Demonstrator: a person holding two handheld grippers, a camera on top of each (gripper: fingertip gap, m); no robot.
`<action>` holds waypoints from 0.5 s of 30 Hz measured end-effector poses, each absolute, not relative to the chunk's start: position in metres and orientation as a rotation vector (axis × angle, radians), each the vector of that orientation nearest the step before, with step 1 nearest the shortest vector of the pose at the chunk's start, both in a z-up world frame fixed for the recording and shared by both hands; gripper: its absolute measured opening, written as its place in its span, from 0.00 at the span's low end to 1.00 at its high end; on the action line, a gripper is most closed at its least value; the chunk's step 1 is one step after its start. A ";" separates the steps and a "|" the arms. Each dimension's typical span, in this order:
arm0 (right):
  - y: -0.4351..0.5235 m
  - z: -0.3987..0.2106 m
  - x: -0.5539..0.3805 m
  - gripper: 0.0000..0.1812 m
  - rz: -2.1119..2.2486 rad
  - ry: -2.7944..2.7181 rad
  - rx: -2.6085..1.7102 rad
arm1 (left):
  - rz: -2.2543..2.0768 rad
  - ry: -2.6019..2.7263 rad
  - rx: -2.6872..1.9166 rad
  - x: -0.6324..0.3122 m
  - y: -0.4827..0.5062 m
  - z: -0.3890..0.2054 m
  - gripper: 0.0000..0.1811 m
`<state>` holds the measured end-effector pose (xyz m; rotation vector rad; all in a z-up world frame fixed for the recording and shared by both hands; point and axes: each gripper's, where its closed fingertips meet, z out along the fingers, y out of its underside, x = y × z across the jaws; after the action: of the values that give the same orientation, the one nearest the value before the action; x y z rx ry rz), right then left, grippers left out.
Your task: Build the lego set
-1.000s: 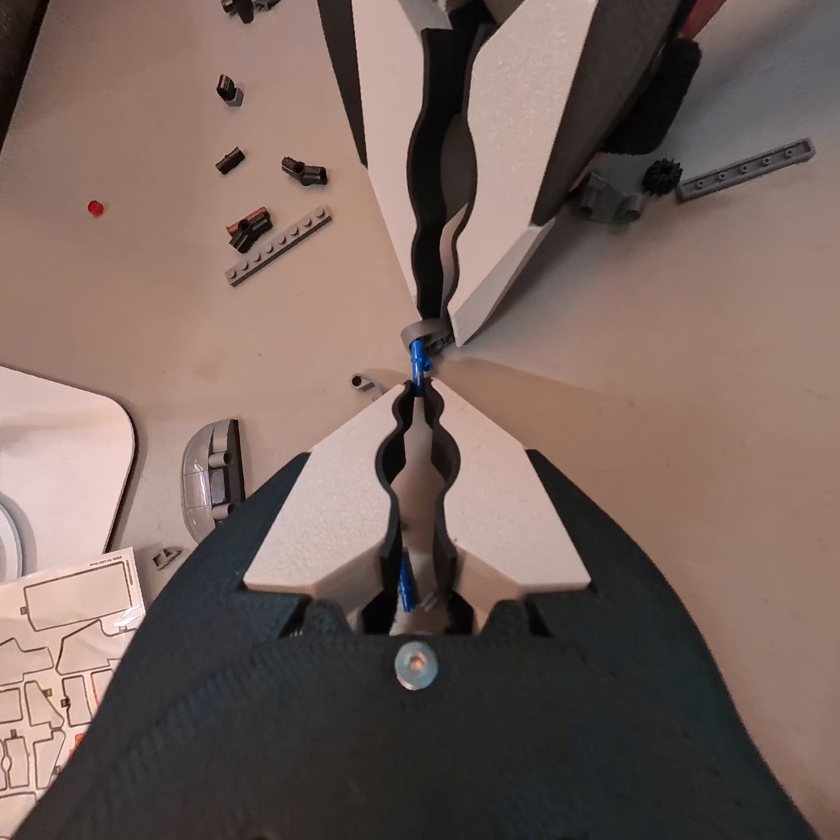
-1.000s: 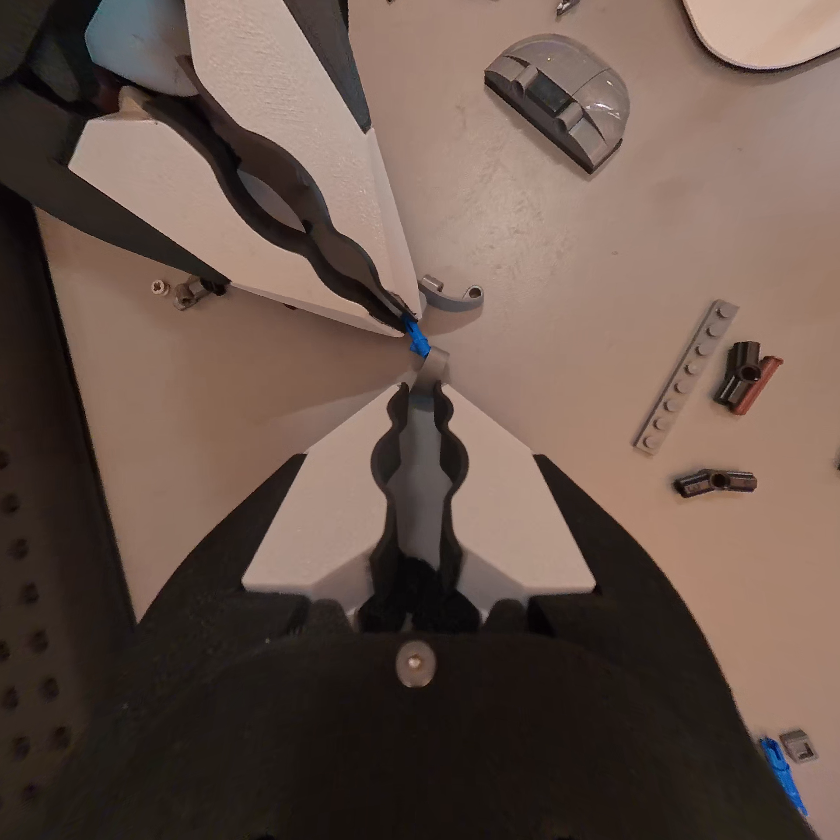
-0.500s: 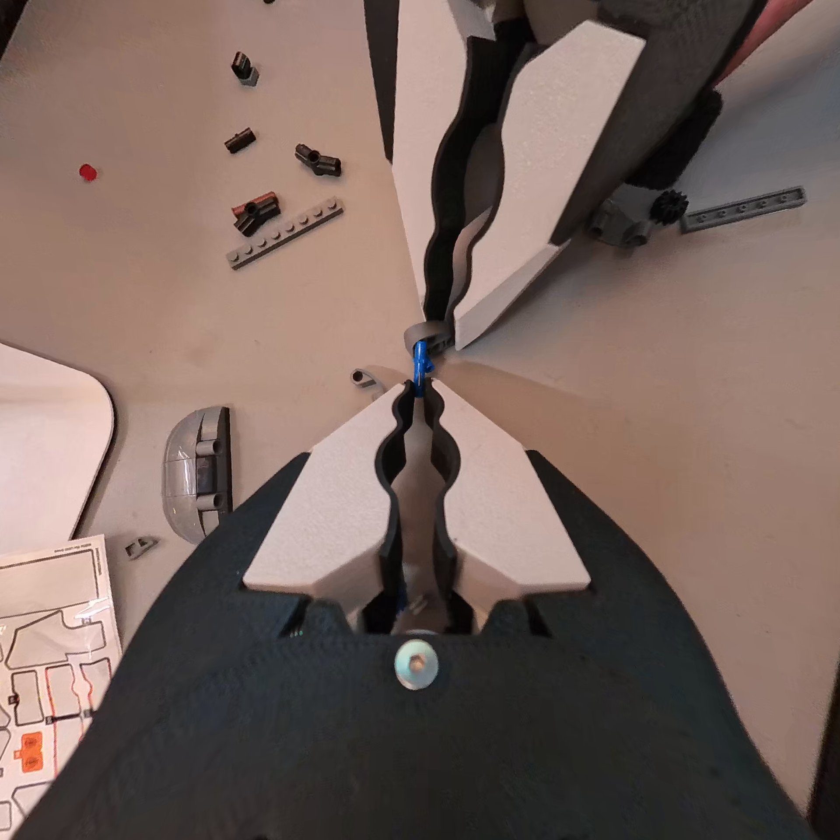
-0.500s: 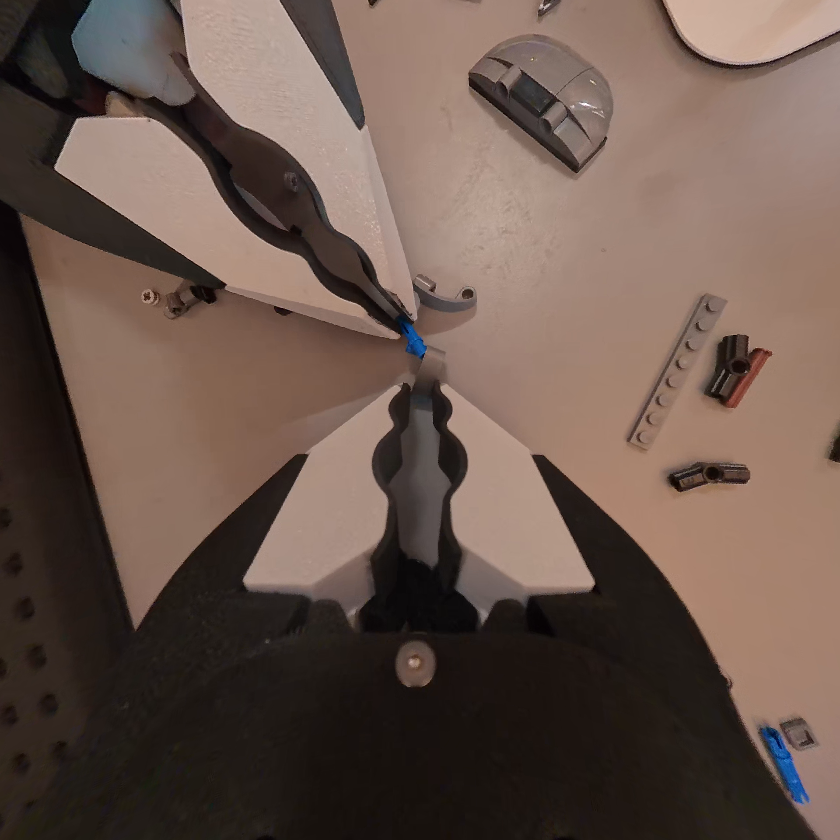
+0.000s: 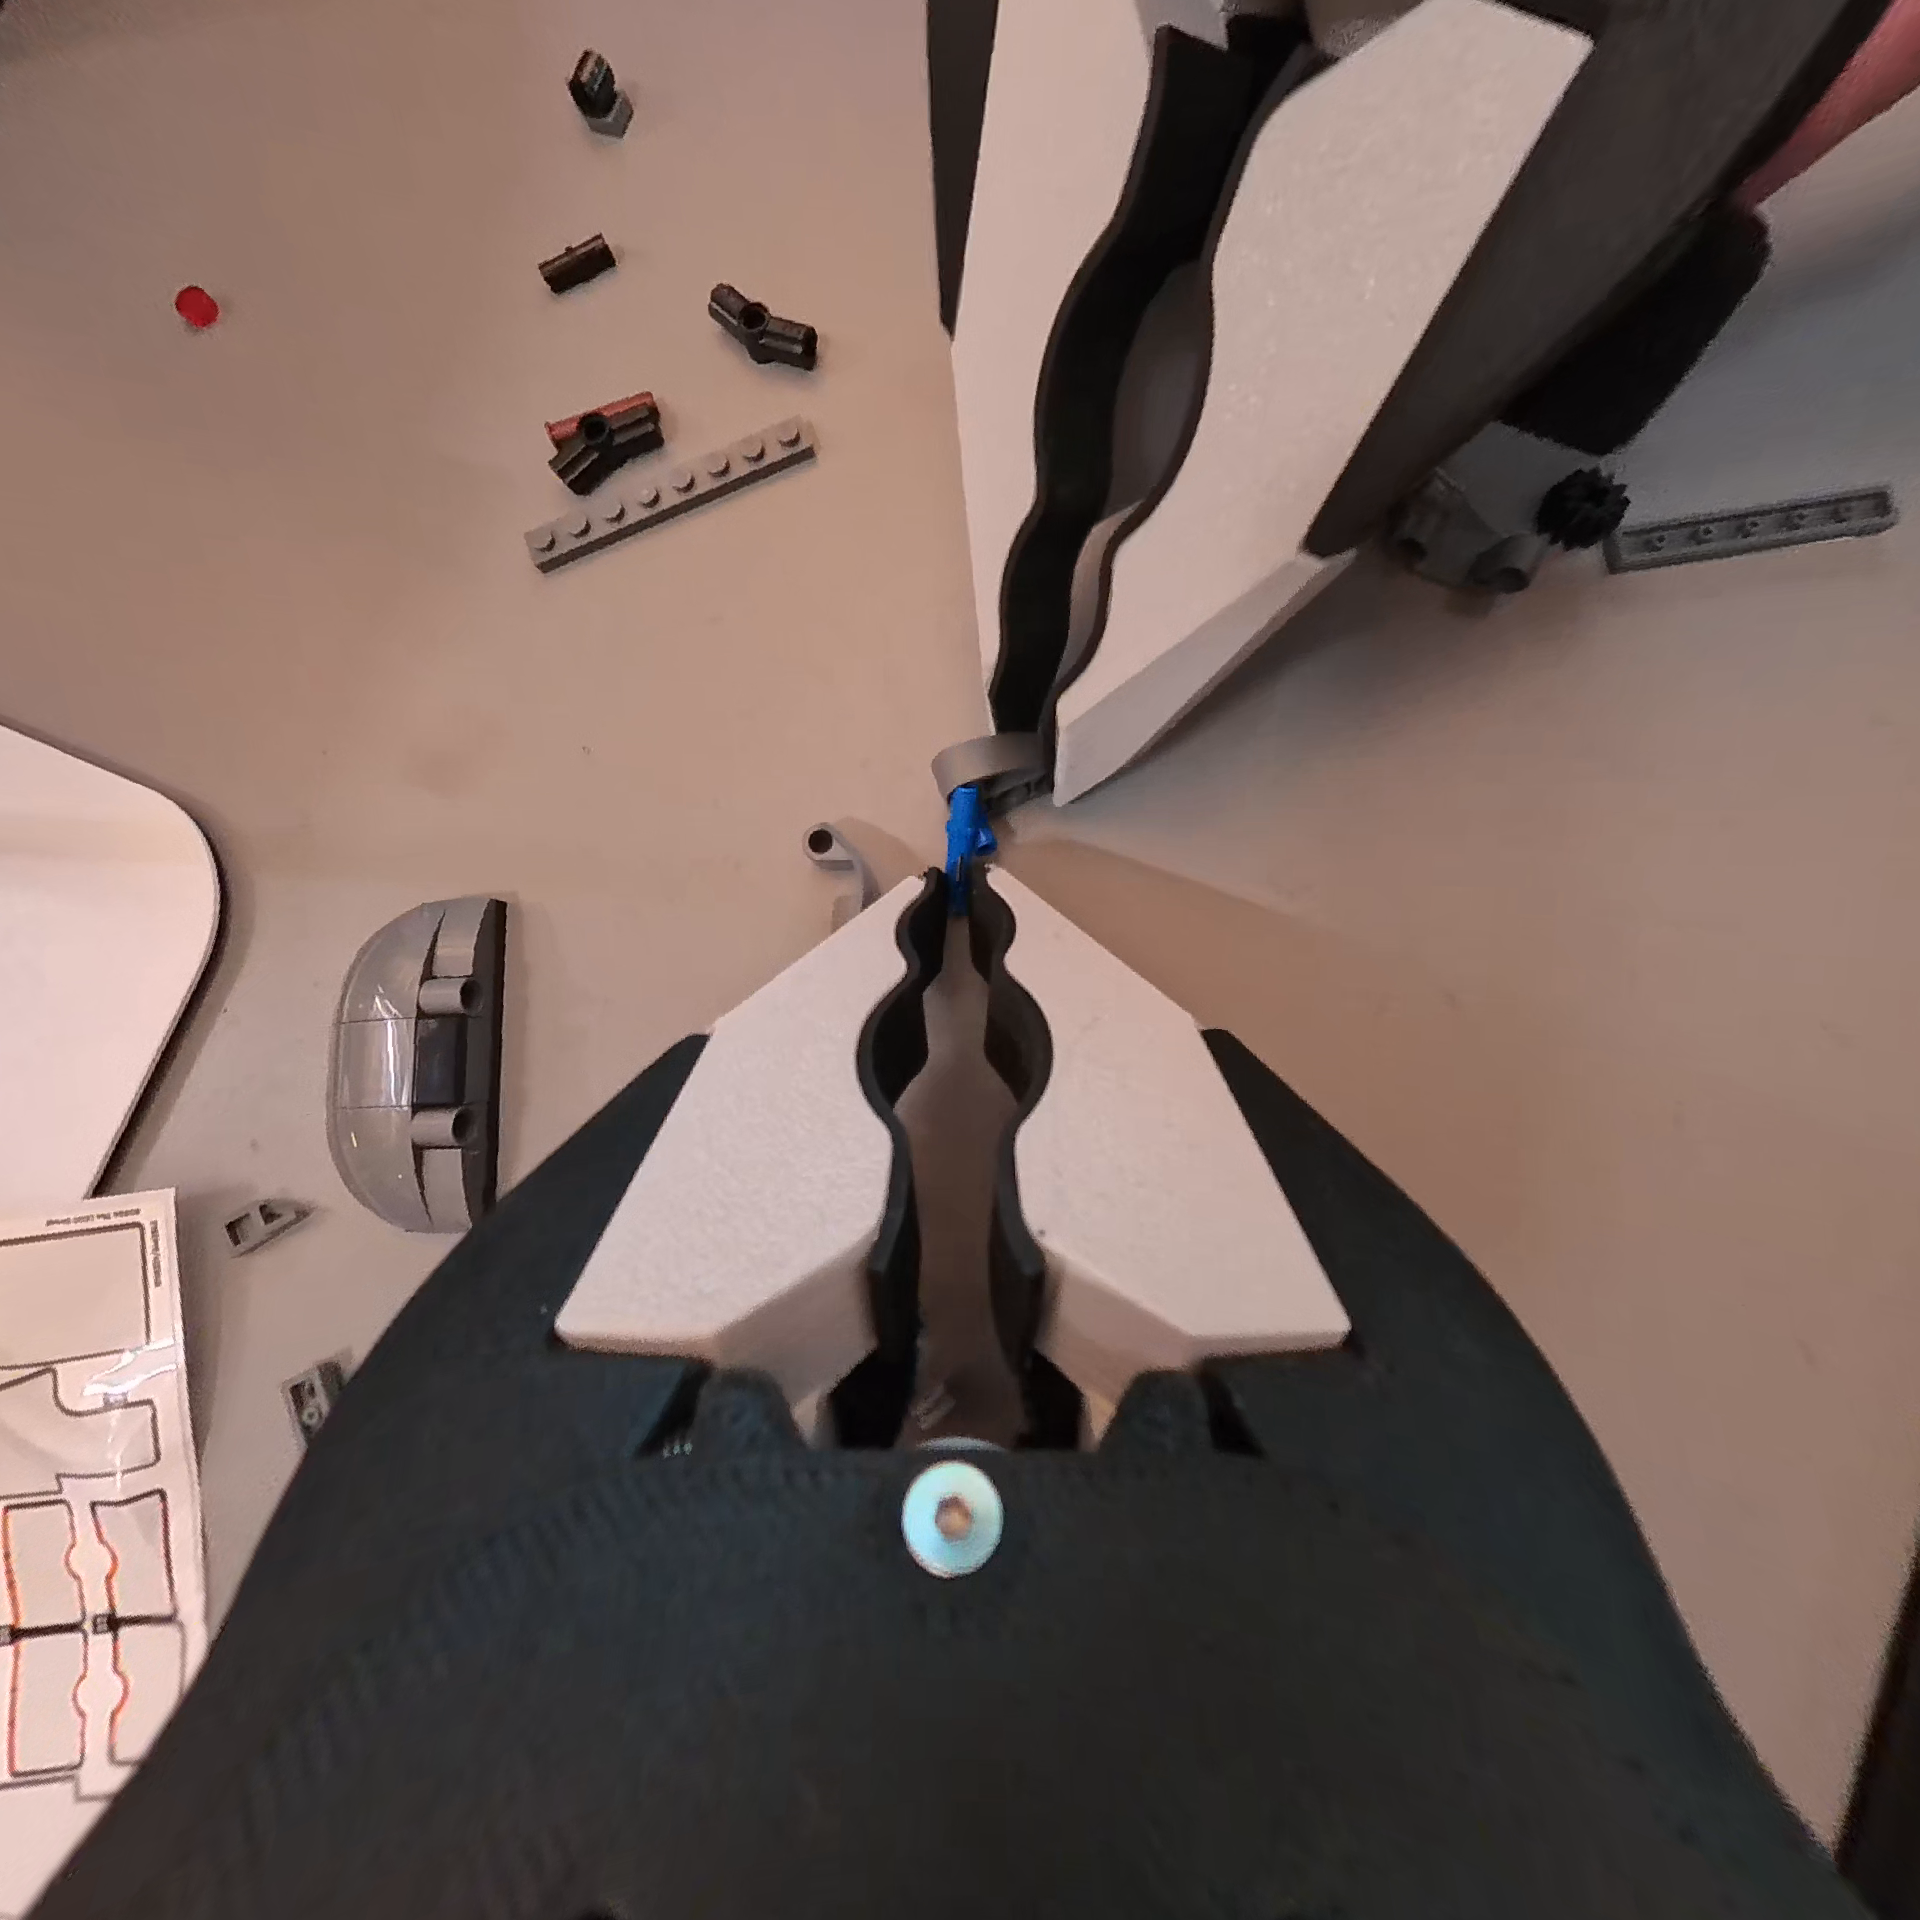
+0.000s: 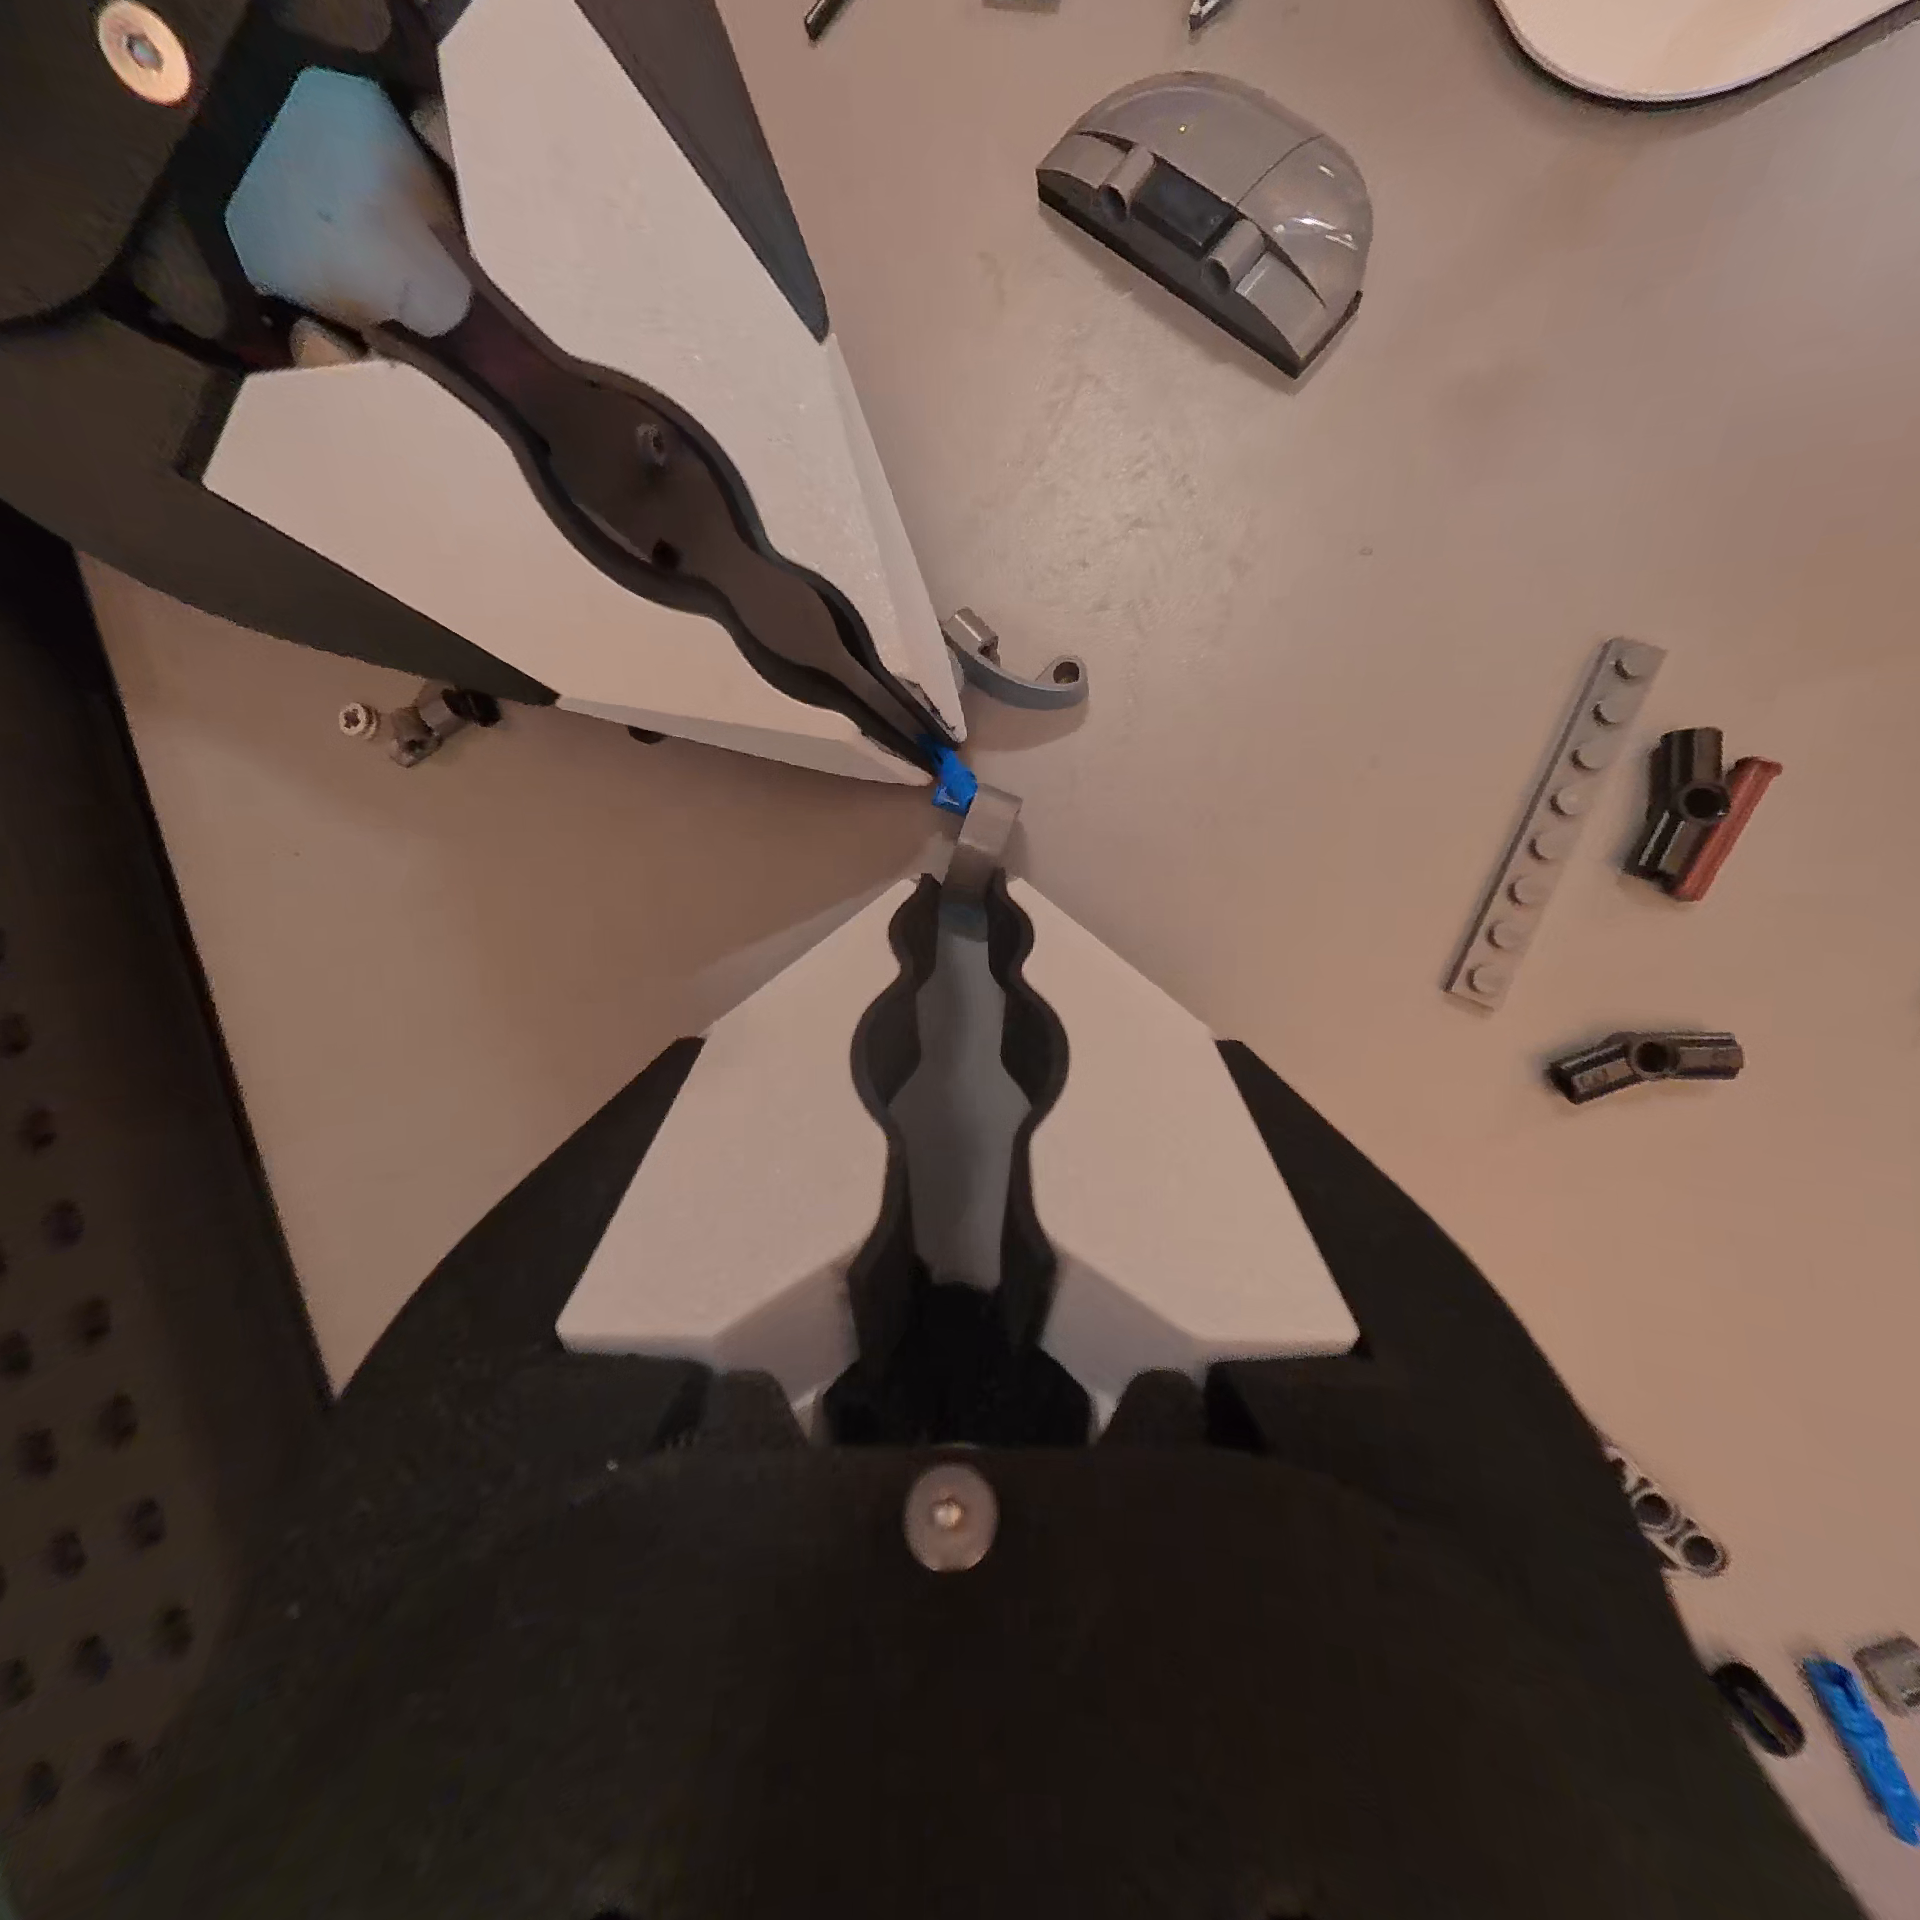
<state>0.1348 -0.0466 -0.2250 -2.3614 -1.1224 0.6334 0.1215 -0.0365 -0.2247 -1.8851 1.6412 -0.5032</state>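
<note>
My left gripper (image 5: 961,896) is shut on a small blue pin (image 5: 965,840), which sticks out past its tips. My right gripper (image 6: 966,883) is shut on a small grey curved piece (image 6: 985,831). The two grippers meet tip to tip above the table. The blue pin's end touches the grey piece (image 5: 982,764); in the right wrist view the blue pin (image 6: 951,784) sits against the piece's end. The right gripper (image 5: 1039,743) comes in from the top of the left wrist view, the left gripper (image 6: 935,750) from the upper left of the right wrist view.
On the beige table lie a grey dome-shaped assembly (image 5: 416,1060), a second grey curved piece (image 6: 1023,675), a long grey plate (image 5: 670,494), black connectors (image 5: 764,327), a red stud (image 5: 195,308), a sticker sheet (image 5: 83,1455) and a white tray corner (image 5: 94,935). Another blue pin (image 6: 1860,1745) lies at right. The tips of both grippers are at nearly the same place. My right gripper's tips are some 9 centimeters from the long grey plate (image 5: 670,494). Look for it in the right wrist view (image 6: 1556,829) too.
Both grippers stay shut and tip to tip, with the pin against the grey piece. The table pieces have shifted slightly in both views, so the grippers have drifted together a little.
</note>
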 end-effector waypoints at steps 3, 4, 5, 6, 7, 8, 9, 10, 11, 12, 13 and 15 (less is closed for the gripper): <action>-0.046 -0.225 0.135 0.04 0.661 -1.093 -2.370 | -0.514 1.619 -1.900 0.122 -0.035 -0.225 0.01; -0.046 -0.225 0.135 0.04 0.645 -1.102 -2.366 | -0.513 1.624 -1.899 0.122 -0.036 -0.225 0.01; -0.045 -0.225 0.135 0.04 0.627 -1.110 -2.363 | -0.515 1.629 -1.898 0.122 -0.036 -0.225 0.01; -0.045 -0.225 0.135 0.04 0.612 -1.117 -2.360 | -0.519 1.630 -1.899 0.121 -0.036 -0.224 0.01; -0.045 -0.225 0.135 0.04 0.598 -1.127 -2.355 | -0.522 1.626 -1.896 0.121 -0.036 -0.223 0.01; -0.045 -0.226 0.136 0.04 0.587 -1.135 -2.350 | -0.523 1.625 -1.894 0.121 -0.035 -0.223 0.01; -0.044 -0.226 0.136 0.04 0.585 -1.132 -2.351 | -0.522 1.623 -1.893 0.121 -0.035 -0.222 0.01; -0.044 -0.226 0.136 0.04 0.584 -1.127 -2.354 | -0.518 1.623 -1.892 0.121 -0.036 -0.222 0.01; -0.043 -0.226 0.136 0.04 0.582 -1.124 -2.355 | -0.510 1.626 -1.889 0.121 -0.036 -0.221 0.01; -0.043 -0.226 0.136 0.04 0.579 -1.124 -2.355 | -0.505 1.629 -1.887 0.121 -0.036 -0.221 0.01; -0.043 -0.226 0.136 0.04 0.573 -1.126 -2.354 | -0.506 1.631 -1.887 0.121 -0.037 -0.221 0.01; -0.043 -0.226 0.137 0.03 0.563 -1.131 -2.352 | -0.518 1.642 -1.894 0.121 -0.038 -0.223 0.01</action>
<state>0.1366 -0.0429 -0.2262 -2.3524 -1.1314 0.5628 0.1209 -0.0381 -0.2228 -1.8936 1.6419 -0.5184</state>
